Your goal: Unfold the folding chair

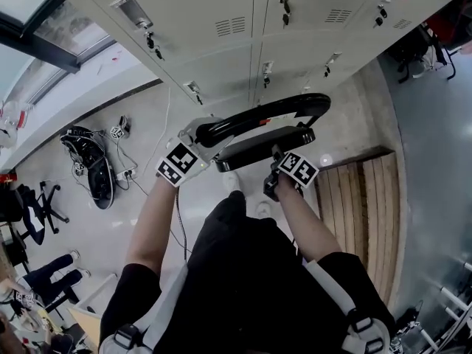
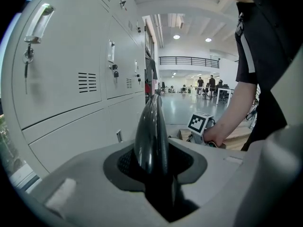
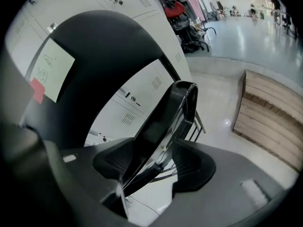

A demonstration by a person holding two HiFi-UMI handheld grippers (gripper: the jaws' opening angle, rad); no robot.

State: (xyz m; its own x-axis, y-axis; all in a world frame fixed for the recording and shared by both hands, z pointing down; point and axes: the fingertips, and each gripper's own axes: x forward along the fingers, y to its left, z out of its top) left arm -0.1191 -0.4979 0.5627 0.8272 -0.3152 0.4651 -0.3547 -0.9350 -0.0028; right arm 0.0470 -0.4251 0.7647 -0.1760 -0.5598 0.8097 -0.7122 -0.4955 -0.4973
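Head view showed the folding chair (image 1: 259,133) held up off the floor in front of the person, just out from a bank of grey lockers (image 1: 221,35). Its curved backrest (image 1: 258,115) and its seat (image 1: 258,148) lay close together, one behind the other, so the chair looked mostly folded.

The left gripper (image 1: 200,136) had its jaws clamped on the rim of the backrest; in the left gripper view the black edge ran straight up between the pads, filling the gap. The right gripper (image 1: 277,167) pointed down at the near edge of the seat. In the right gripper view its jaws stood apart with the seat edge between them, a gap showing on one side, so nothing was gripped there.

The step in hand seemed to be taking a hold on the seat so the two parts could be spread. The next move would likely call for closing the right jaws on the seat edge, then swinging it away from the backrest while the left grip kept the frame steady.

A wooden slatted platform (image 1: 369,212) lay on the floor to the person's right.
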